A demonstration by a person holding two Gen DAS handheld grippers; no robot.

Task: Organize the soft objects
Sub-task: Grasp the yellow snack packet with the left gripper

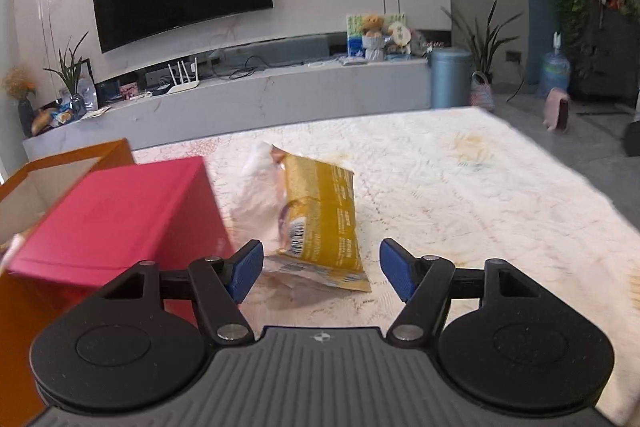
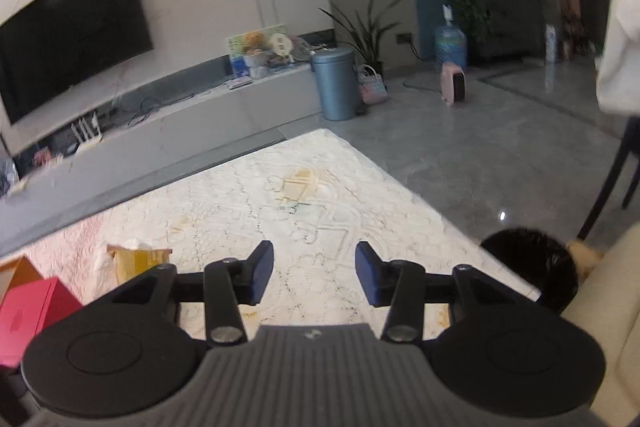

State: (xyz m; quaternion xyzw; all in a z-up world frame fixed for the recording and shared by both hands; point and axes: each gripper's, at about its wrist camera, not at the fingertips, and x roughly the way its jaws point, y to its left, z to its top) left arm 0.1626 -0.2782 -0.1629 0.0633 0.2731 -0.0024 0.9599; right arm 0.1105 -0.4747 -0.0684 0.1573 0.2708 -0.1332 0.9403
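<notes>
A yellow tissue pack (image 1: 320, 219) with white tissue (image 1: 260, 187) sticking out of it lies on the white patterned tablecloth (image 1: 460, 195). My left gripper (image 1: 322, 269) is open and empty, just in front of the pack's near end. A red box (image 1: 120, 215) sits in an orange open box (image 1: 48, 171) to the left. In the right wrist view, my right gripper (image 2: 314, 273) is open and empty above the cloth, with the yellow pack (image 2: 138, 259) and the red box (image 2: 32, 311) off to its left.
The table's right edge (image 2: 420, 203) drops to a grey tiled floor. A black furry thing (image 2: 532, 267) and a cream seat (image 2: 600, 307) lie at the right. A TV console (image 1: 260, 95), blue bin (image 1: 450, 77) and plants stand behind.
</notes>
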